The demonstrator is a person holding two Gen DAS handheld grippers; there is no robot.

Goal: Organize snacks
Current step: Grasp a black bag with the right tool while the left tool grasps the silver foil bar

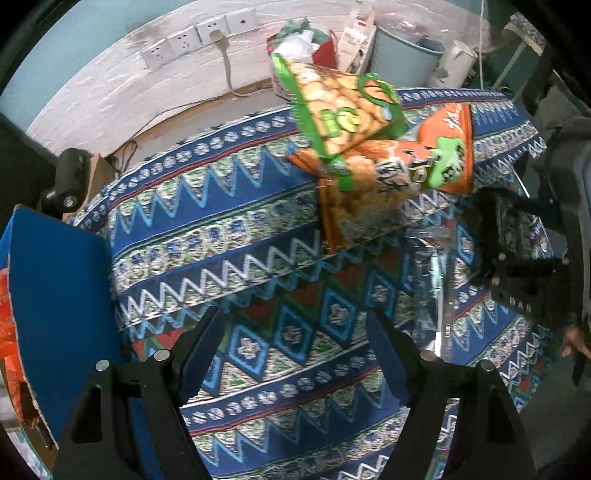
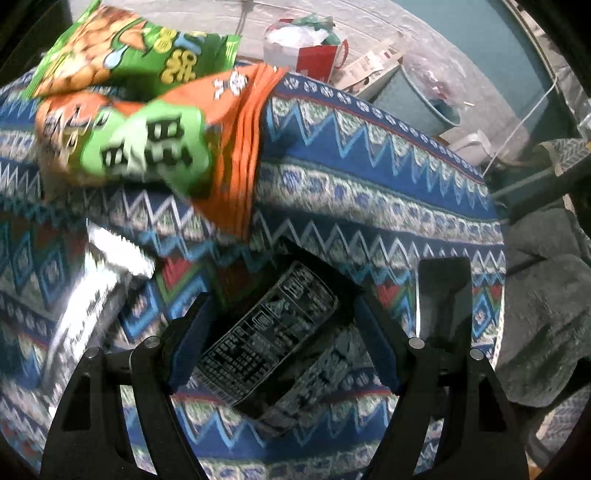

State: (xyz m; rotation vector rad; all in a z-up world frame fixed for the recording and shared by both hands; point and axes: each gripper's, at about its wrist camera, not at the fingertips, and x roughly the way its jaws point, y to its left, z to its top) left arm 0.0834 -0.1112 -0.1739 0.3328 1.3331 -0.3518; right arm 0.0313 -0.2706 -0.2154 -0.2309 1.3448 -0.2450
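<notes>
A green snack bag [image 1: 343, 107] lies on top of an orange snack bag [image 1: 399, 173] at the far side of the patterned cloth; both show in the right wrist view, green [image 2: 129, 51] over orange [image 2: 147, 147]. My left gripper [image 1: 295, 347] is open and empty above the cloth. My right gripper [image 2: 284, 332] is open, its jaws on either side of a black snack packet [image 2: 273, 332] with white printed text lying on the cloth. A silver foil packet [image 2: 92, 288] lies to the left of it. The right gripper's black body [image 1: 517, 266] shows in the left wrist view.
A blue box [image 1: 55, 295] with an orange packet inside stands at the left. Beyond the patterned cloth [image 1: 221, 240] are a red-and-white bag [image 1: 303, 40], a pale blue bucket [image 1: 402, 51], a white kettle [image 1: 456, 62] and wall sockets [image 1: 199, 35]. Grey fabric [image 2: 546, 295] lies at the right.
</notes>
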